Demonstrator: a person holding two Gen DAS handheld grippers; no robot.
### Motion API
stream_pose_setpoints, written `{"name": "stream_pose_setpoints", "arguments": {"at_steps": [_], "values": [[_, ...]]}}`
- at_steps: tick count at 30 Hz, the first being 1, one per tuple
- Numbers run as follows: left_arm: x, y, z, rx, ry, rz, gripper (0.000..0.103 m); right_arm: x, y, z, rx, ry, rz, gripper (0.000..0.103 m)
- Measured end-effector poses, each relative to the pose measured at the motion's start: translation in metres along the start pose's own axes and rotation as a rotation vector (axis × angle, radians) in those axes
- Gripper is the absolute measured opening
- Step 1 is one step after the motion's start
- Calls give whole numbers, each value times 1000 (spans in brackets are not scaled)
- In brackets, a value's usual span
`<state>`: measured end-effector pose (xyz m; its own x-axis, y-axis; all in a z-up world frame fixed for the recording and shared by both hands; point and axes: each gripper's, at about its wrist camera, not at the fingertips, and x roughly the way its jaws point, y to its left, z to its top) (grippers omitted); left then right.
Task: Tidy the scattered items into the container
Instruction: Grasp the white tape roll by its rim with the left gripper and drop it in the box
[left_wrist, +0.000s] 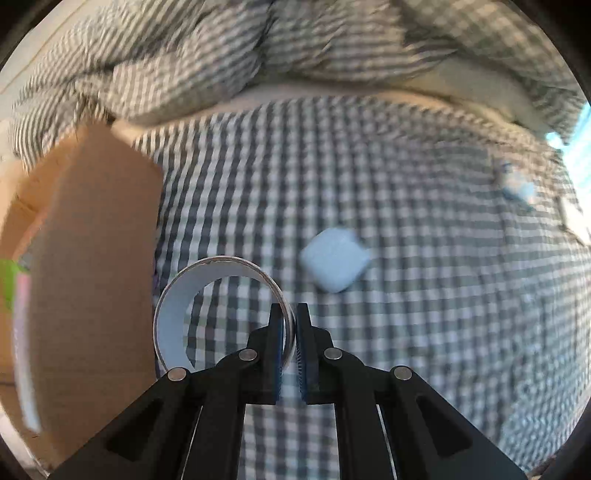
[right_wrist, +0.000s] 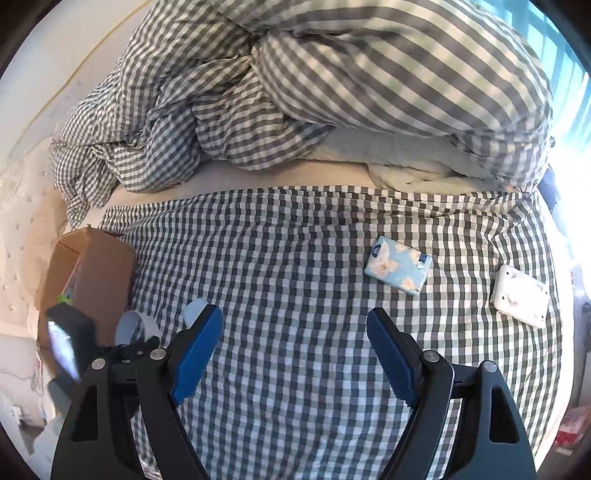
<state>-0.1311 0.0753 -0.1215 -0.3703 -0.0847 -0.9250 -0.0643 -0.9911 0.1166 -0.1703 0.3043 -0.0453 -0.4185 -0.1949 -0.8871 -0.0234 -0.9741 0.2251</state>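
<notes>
Now the left gripper (left_wrist: 290, 332) pinches the wall of a tape ring (left_wrist: 221, 314), lifted beside the cardboard box (left_wrist: 92, 258); carrying it over the box's opening seems next. The right gripper (right_wrist: 295, 354) hangs open and empty over the checked bedspread (right_wrist: 295, 240), tissue pack (right_wrist: 398, 270) ahead.
</notes>
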Motion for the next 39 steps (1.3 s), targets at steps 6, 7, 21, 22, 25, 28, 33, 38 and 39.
{"name": "stream_pose_setpoints", "arguments": {"at_steps": [6,7,21,22,25,28,33,38,39], "values": [[-45,16,43,-70,-83,-71,6,-1,-18,-1,-22,12,-9,80],[-49,23,51,-84,-91,-77,6,-1,-22,-2,-20,15,-12,80],[-69,193,58,-368,-109,132,7,38,-29,-9,-27,93,-62,80],[-58,200,56,-367,-87,171,8,40,-20,-10,-40,96,-56,80],[-24,213,49,-367,-12,246,29,48,-2,-13,-66,108,-46,80],[-19,216,45,-370,7,275,71,52,11,-16,-84,113,-48,80],[-50,174,47,-257,-92,183,99,45,10,-16,-36,97,-49,80],[-60,97,67,-121,-166,6,103,30,-11,-12,38,43,-77,80],[-56,78,70,-97,-169,-33,103,29,-16,-12,50,35,-84,80]]}}
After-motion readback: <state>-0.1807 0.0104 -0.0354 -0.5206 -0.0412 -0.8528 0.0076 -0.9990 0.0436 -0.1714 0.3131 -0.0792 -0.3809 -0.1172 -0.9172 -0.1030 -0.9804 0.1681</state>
